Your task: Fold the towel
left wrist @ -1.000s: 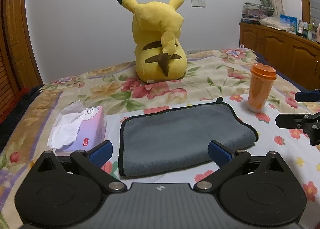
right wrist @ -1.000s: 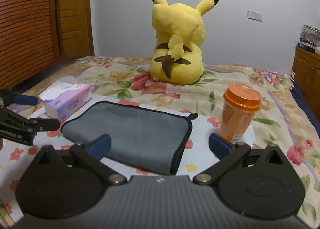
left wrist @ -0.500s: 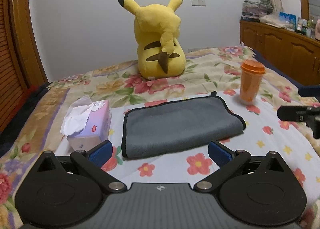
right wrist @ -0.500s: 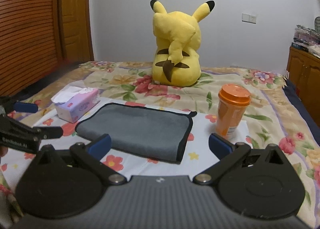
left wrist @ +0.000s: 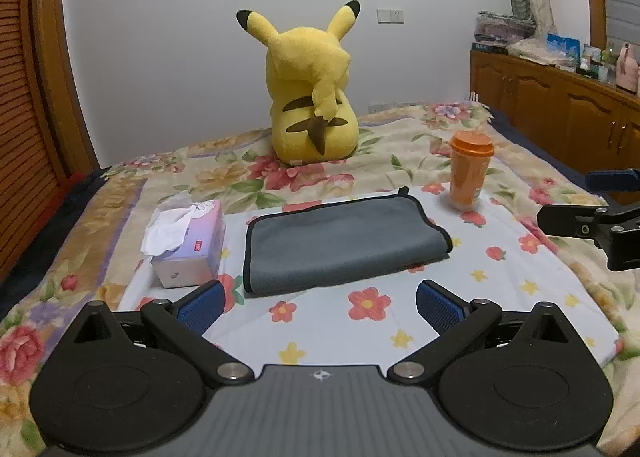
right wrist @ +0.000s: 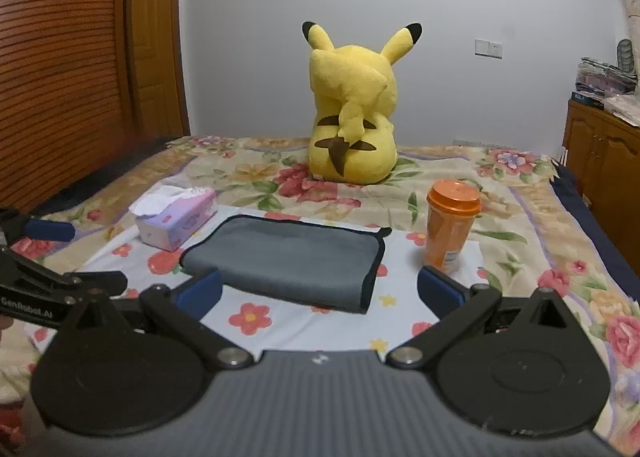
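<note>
Left gripper (left wrist: pixel 318 307) gapes, seemingly clear of towel (left wrist: pixel 344 243) edge.

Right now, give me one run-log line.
grey black-edged towel: folded flat on bed | left gripper: open, empty | right gripper: open, empty
</note>
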`<action>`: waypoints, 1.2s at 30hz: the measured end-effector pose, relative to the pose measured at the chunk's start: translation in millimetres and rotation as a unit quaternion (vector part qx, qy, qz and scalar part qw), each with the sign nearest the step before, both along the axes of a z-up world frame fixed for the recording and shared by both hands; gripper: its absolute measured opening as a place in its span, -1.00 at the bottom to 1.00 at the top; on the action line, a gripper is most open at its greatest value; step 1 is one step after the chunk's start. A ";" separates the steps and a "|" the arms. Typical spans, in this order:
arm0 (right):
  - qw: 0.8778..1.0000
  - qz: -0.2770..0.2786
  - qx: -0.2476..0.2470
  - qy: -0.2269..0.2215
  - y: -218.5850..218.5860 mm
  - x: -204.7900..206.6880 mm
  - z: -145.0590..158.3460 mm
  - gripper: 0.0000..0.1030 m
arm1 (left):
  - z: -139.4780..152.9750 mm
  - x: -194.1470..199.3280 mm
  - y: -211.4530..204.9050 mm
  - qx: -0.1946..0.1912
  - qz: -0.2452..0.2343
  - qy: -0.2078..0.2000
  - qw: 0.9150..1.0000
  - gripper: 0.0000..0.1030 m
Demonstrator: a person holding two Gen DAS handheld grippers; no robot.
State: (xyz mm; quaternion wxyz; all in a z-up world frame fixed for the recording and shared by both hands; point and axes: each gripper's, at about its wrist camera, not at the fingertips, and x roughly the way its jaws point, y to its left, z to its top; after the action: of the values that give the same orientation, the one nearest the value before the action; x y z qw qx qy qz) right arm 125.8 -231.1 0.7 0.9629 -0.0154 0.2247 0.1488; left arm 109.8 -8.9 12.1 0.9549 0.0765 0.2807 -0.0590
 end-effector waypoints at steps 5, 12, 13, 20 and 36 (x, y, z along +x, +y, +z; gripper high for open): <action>1.000 -0.003 0.006 -0.006 -2.1 -19.2 6.3 1.00 | 8.8 -23.8 -6.4 0.004 -0.002 -0.005 1.000 1.00; 1.000 -0.012 0.007 -0.010 -10.5 -45.2 10.8 1.00 | 16.9 -48.4 -12.6 -0.002 -0.003 -0.005 1.000 1.00; 1.000 -0.013 0.007 -0.011 -12.0 -48.8 11.7 1.00 | 18.0 -52.4 -13.0 -0.003 -0.003 -0.007 1.000 1.00; 1.000 -0.014 0.006 -0.015 -15.0 -68.9 13.3 1.00 | 16.4 -74.2 -11.7 -0.015 0.005 -0.008 1.000 1.00; 1.000 -0.009 0.008 0.006 -1.5 -87.6 -15.1 1.00 | -25.2 -93.3 -6.7 -0.028 0.018 0.018 0.999 1.00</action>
State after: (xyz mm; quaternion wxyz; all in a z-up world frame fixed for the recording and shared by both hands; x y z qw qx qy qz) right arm 38.2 -232.6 -14.4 0.9629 -0.0049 0.2292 0.1423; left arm 16.5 -15.6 -13.0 0.9522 0.0439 0.2979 -0.0508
